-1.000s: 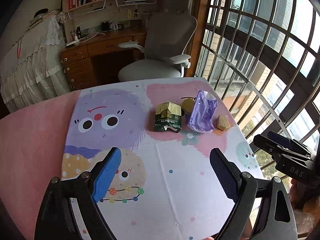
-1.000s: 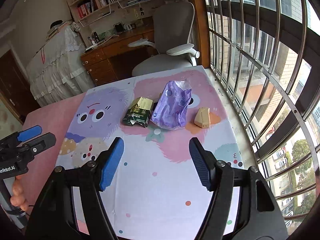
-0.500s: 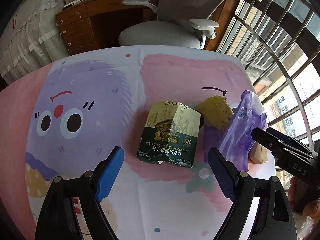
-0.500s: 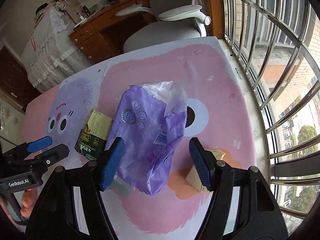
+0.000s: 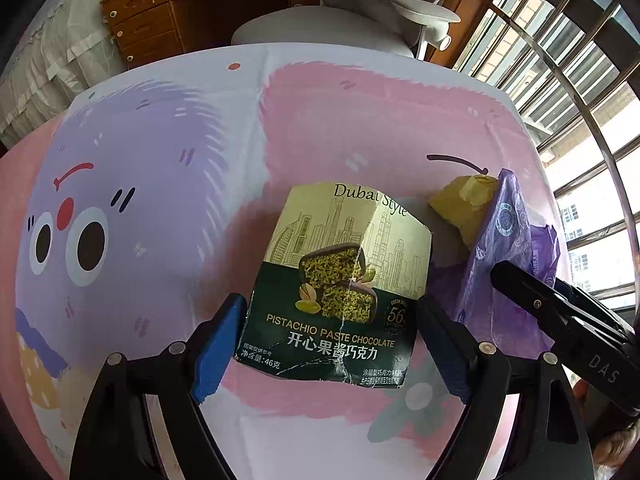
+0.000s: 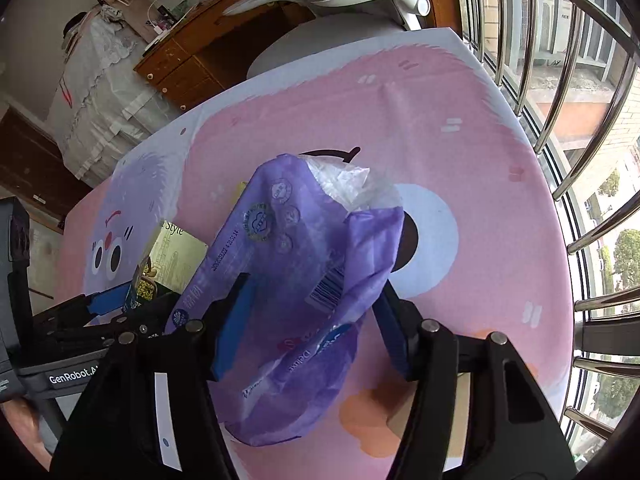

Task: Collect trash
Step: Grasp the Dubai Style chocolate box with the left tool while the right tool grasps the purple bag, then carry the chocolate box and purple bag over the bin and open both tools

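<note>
— While both tongs hang low over the tabletop (image 5: 152,148), where does the trash lie?

— Three pieces lie close together on the cartoon-printed cloth. A green and cream chocolate box (image 5: 344,284), flattened and creased, lies nearest the left tongs (image 5: 330,350). Just beyond its far right corner sits a crumpled yellow wrapper (image 5: 460,202), and a purple plastic bag (image 6: 296,280) leans against that wrapper.

— How do the left tongs stand?

— Apart — the blue pad is just beside the box's near left corner and the dark pad is by its right edge. The near end of the box lies between them; I cannot tell whether either pad touches it.

— And the right tongs (image 6: 310,324)?

— Also apart, one finger on each side of the purple bag. The bag's crinkled clear lining shows at its far end and a barcode faces up near the right finger. From the left camera the right tongs show as a black bar crossing in front of the bag's lower part.

— What lies behind the tabletop?

— A grey office chair (image 6: 340,16) is pushed up to the far edge, with a wooden desk (image 5: 156,20) behind it — and a barred window (image 6: 580,80) runs along the right side.
</note>
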{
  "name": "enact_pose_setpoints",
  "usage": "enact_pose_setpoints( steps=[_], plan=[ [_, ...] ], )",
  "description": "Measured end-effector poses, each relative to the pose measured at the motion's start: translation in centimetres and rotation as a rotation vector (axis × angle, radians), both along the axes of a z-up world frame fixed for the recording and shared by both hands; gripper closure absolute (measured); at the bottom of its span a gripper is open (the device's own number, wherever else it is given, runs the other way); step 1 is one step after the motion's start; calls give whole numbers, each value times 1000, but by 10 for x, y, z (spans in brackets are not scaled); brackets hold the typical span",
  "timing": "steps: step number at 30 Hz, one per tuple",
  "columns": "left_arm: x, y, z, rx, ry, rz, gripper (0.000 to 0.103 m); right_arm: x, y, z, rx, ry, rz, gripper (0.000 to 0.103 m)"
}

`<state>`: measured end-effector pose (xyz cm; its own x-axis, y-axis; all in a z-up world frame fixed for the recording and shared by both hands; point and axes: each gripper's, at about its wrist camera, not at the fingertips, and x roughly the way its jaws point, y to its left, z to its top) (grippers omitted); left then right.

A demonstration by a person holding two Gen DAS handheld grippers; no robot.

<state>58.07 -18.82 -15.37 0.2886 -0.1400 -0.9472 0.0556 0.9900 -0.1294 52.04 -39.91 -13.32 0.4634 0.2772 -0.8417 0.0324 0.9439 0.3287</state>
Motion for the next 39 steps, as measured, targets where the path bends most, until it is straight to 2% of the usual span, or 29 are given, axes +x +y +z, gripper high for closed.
enact_pose_setpoints(
  steps=[2,6,13,22,27,33,39],
  plan=[
    [8,-3,-3,-3,-3,-1,15,1,2,-4,-8,5,5,57],
    [23,-9,-7,-23,12,-2,15,-3,9,-5,-5,0,22,62],
    [32,-9,-6,-54,73,-46,15,-10,13,-6,-8,-12,47,67],
    [42,-26,-19,-6,114,-99,11,-21,14,-4,-3,-9,72,74],
    [49,-34,-32,19,134,-89,12,-25,15,-2,-1,-9,84,77],
    [38,-30,-27,11,80,-21,14,-34,17,5,8,-30,87,81],
    [1,-19,-3,17,4,2,14,-60,25,26,14,-66,94,84]
  ],
)
